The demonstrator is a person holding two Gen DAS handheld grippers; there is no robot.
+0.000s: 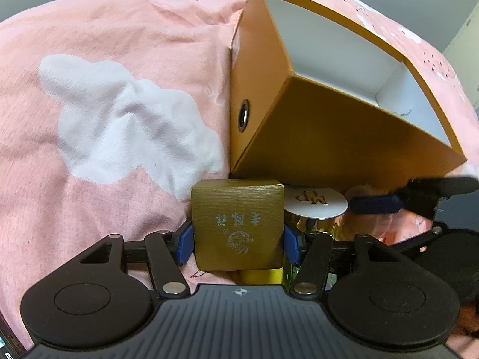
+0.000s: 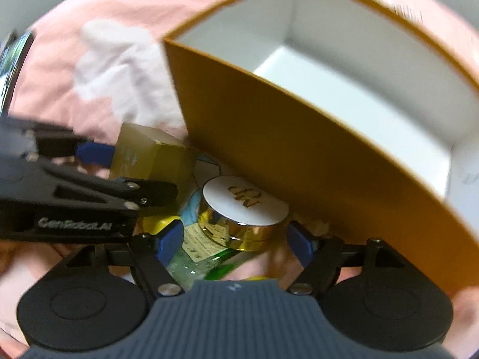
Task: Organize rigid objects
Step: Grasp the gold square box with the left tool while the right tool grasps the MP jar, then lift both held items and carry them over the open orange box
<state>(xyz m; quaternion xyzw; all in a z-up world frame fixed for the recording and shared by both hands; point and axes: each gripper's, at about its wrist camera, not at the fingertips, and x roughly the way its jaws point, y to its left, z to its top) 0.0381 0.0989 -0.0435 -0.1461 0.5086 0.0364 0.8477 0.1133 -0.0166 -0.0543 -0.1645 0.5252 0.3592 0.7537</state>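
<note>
At lower centre, the small gold box point(image 1: 238, 227) is gripped by the left tongs point(image 1: 236, 243); the right tongs point(image 2: 236, 236) are spread around the gold jar point(image 2: 244, 217), presumably for loading the open orange box point(image 1: 329, 137), upper right.

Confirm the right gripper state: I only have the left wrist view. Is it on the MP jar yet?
Observer: Not yet. The right gripper has its jaws open on either side of the jar, and a gap shows at the left pad.
Operator: Anything under the jar?
Observer: A green bottle with a paper label lies beneath it.
Operator: Is the orange box free?
Observer: The right wrist view looks deeper into the orange box. The white floor that shows has nothing on it.
</note>
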